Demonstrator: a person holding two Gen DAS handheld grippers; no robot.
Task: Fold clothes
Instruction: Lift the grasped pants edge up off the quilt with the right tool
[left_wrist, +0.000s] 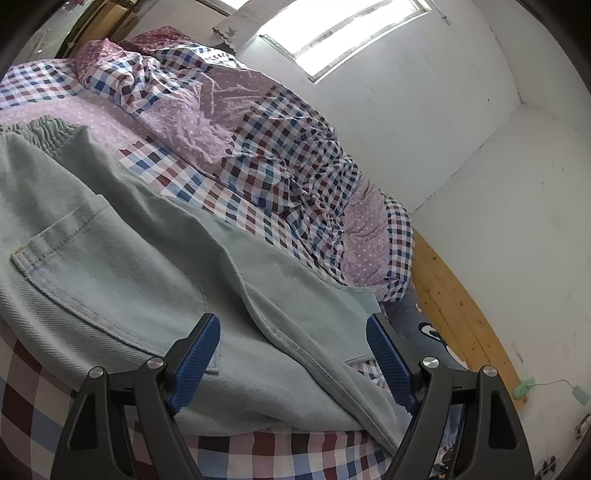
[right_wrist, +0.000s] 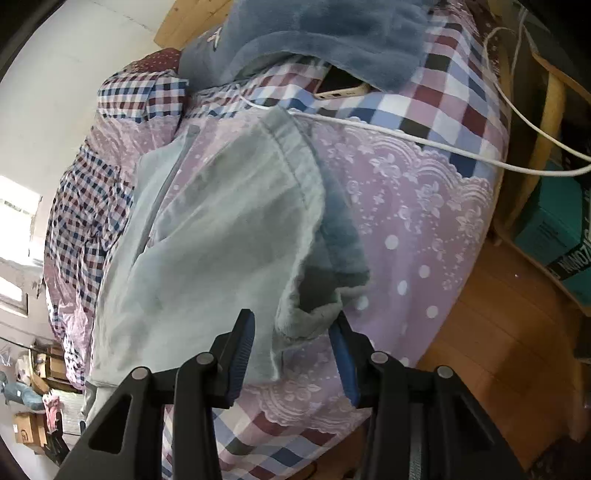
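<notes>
Pale green trousers (left_wrist: 140, 251) lie spread on the bed, elastic waistband at the far left, a back pocket facing up. My left gripper (left_wrist: 293, 325) is open, its blue pads astride a trouser leg near the bed's edge. In the right wrist view the same trousers (right_wrist: 207, 236) run away from me, a leg hem with fleecy lining turned up at the near end. My right gripper (right_wrist: 295, 323) is open with the hem edge between its blue pads, not clamped.
A crumpled checked and lilac quilt (left_wrist: 258, 140) lies along the wall side of the bed. A blue fleece garment (right_wrist: 325, 33) covers a phone (right_wrist: 343, 90); a white cable (right_wrist: 424, 142) crosses the lilac sheet (right_wrist: 424, 221). Wooden floor and boxes (right_wrist: 557, 229) lie right.
</notes>
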